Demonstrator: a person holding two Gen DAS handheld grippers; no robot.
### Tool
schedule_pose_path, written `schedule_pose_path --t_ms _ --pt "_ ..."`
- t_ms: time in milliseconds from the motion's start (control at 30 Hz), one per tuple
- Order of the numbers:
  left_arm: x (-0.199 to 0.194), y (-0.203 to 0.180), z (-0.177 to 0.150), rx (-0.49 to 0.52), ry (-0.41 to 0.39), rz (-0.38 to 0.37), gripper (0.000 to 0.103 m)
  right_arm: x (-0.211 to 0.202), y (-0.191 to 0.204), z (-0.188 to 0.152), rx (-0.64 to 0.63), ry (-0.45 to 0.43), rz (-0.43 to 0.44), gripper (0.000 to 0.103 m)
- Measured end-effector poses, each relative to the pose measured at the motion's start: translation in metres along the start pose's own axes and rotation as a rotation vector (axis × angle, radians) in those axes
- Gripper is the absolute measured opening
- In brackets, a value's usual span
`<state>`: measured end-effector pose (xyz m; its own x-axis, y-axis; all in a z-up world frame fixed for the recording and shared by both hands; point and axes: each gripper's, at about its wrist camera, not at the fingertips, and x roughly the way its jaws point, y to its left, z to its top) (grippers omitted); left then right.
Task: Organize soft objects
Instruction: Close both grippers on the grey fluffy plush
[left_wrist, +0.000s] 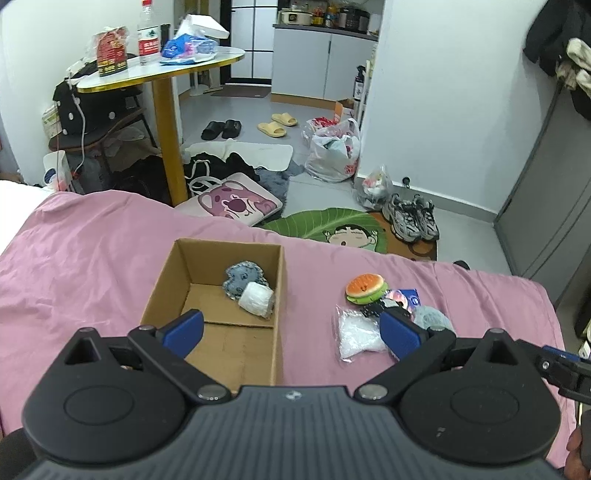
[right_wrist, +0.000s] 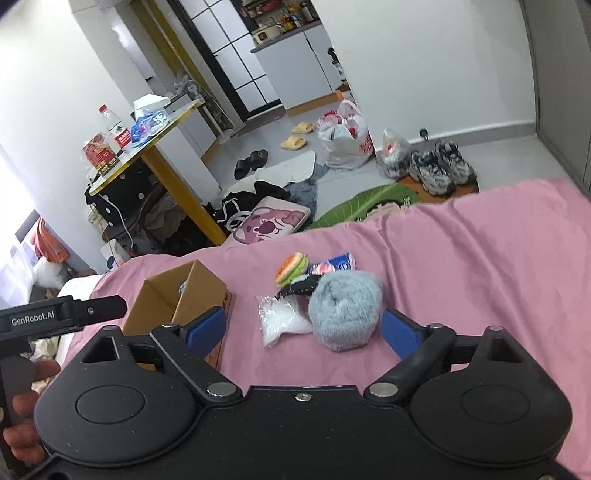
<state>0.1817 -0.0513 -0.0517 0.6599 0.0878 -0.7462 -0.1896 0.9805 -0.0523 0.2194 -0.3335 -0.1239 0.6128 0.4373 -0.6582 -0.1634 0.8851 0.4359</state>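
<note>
An open cardboard box (left_wrist: 162, 291) sits on the pink bedsheet and holds a blue plush (left_wrist: 240, 277) and a white wrapped roll (left_wrist: 255, 298). To its right lie a burger toy (left_wrist: 366, 288), a clear bag of white filling (left_wrist: 356, 334), a blue-and-pink packet (left_wrist: 406, 297) and a fluffy grey-blue ball (left_wrist: 434, 317). My left gripper (left_wrist: 291, 332) is open and empty above the box's near right wall. My right gripper (right_wrist: 304, 330) is open, its fingers either side of the fluffy ball (right_wrist: 345, 314), not touching it. The box (right_wrist: 199, 299), bag (right_wrist: 282, 319) and burger (right_wrist: 291, 268) show there too.
The pink bedsheet (left_wrist: 92, 258) covers the bed, whose far edge drops to a floor with a green mat (left_wrist: 332, 223), sneakers (left_wrist: 412, 218), bags and a pink cushion (left_wrist: 236, 201). A yellow-legged table (left_wrist: 162, 70) stands at the back left.
</note>
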Motion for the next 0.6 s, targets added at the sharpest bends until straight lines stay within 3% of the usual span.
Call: schedule_pose_path --t_ms 200,600 --pt "0.011 -0.019 -0.011 0.01 0.019 -0.041 0.101 0.008 -0.016 -0.003 0.067 0.01 -0.005 0.066" --pt "0.042 -0.061 -0.02 0.045 0.053 -0.108 0.098 0.032 -0.044 -0.003 0.205 0.012 -0.016 0.053"
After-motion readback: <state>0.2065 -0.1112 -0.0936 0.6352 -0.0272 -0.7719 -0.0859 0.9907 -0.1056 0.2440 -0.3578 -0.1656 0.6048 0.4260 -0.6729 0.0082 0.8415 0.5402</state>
